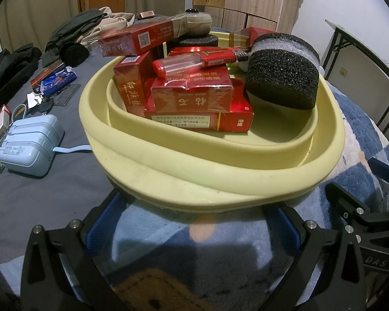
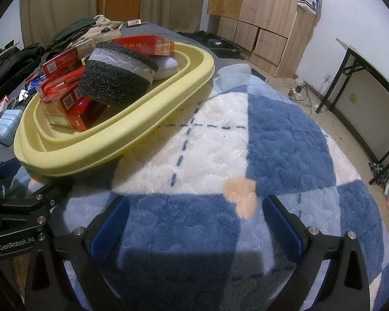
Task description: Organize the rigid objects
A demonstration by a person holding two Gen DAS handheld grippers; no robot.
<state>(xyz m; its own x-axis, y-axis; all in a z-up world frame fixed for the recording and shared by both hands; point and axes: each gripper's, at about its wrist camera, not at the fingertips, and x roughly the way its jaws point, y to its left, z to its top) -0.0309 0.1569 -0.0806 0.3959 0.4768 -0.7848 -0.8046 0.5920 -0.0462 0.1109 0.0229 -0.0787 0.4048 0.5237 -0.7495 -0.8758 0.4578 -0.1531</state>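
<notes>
A pale yellow basin (image 1: 220, 178) (image 2: 132, 132) sits on the bed, piled with red cigarette boxes (image 1: 194, 98) (image 2: 72, 103), a red-capped clear tube (image 1: 192, 63) and a black foam block (image 1: 282, 72) (image 2: 116, 77). My left gripper (image 1: 192, 223) is open just in front of the basin's near rim, nothing between its blue pads (image 1: 103, 220). My right gripper (image 2: 195, 223) is open over the blue and white fleece blanket (image 2: 272, 134), right of the basin, also holding nothing. The other gripper's black body (image 2: 18, 223) shows at the left edge of the right wrist view.
A light blue charger (image 1: 28, 145) with a cable, a blue packet (image 1: 57, 77), keys and dark clothes (image 1: 10, 70) lie on the grey sheet left of the basin. A wooden wardrobe (image 2: 262, 13) stands behind. A black-legged table (image 2: 370, 83) is at the right, by a cluttered floor.
</notes>
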